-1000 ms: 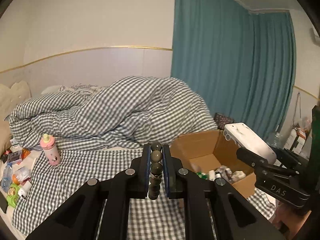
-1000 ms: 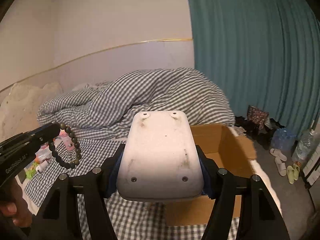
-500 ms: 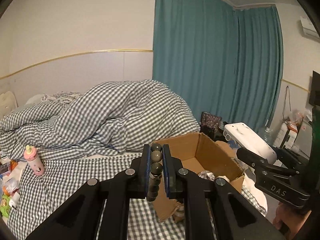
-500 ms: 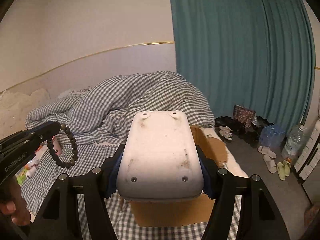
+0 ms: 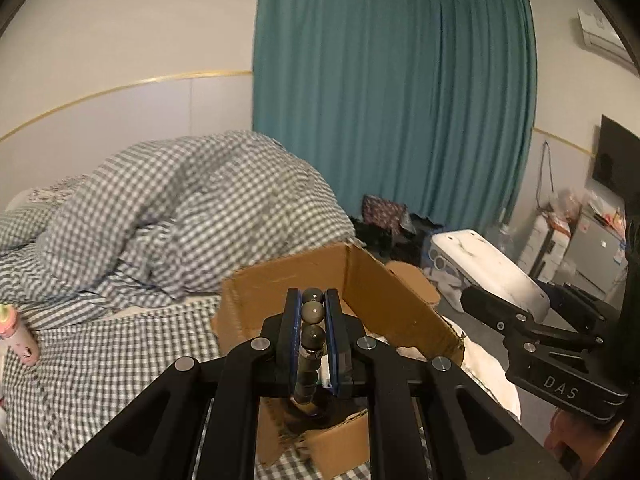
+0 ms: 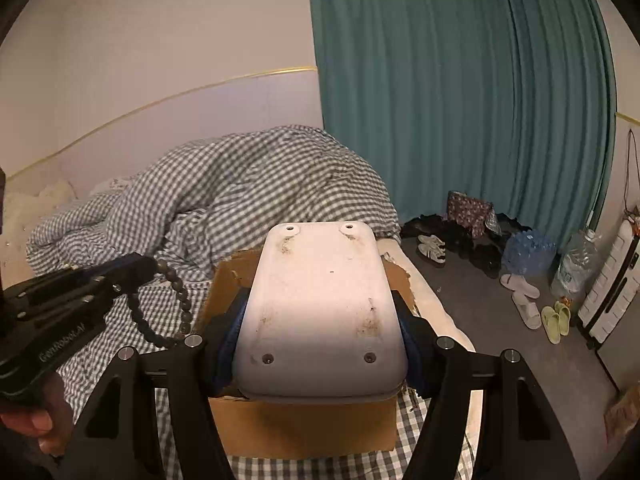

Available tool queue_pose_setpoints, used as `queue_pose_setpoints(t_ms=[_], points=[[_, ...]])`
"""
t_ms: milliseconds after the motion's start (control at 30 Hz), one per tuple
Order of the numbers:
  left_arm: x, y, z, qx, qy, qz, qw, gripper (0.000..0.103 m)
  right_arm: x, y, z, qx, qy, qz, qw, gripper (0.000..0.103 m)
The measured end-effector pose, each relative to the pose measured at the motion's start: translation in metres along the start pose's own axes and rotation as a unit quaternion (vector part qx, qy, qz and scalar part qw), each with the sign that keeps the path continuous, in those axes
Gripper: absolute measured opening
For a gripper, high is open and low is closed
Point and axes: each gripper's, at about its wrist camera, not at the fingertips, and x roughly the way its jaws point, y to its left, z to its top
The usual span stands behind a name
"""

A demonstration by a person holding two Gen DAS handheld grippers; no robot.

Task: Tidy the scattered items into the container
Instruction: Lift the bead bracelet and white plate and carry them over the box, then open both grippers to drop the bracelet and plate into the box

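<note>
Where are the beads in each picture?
Left wrist view: the beads sit low in the middle, pinched between the left tongs, in front of the box.
Right wrist view: the beads hang in a loop at the left, from the left tongs.
Shared landmark: the box, also the teal curtain.

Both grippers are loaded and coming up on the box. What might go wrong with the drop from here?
1. The bead bracelet hangs as a loop from the left gripper; it may snag the box wall.
2. The white case fills the right gripper and hides most of the box opening from that camera, so release may be misjudged.
3. The box sits near the bed edge; a nudge could tip it.
</note>
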Motion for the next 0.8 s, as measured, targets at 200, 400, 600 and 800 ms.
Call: queue_pose_setpoints(t_ms=[200,400,600,800], points=[[0.047,-0.007,-0.009,0.000,0.036,-0.012,0.9993,0.011,0.026,-0.010,-0.005,0.002,0.019,-0.003,1.000,0.064],[0.089,-0.006,-0.022,0.002,0.072,-0.011,0.9974,0.011,0.060,-0.016,-0.012,-0.001,0.044,0.001,0.999,0.064],[0.117,0.000,-0.038,0.000,0.102,-0.001,0.9947,0.014,0.086,-0.017,-0.020,-0.002,0.063,0.005,0.998,0.064],[0.120,0.009,-0.039,0.003,0.083,0.015,0.9964,0.057,0.104,-0.011,-0.023,-0.008,0.075,0.006,0.997,0.064]])
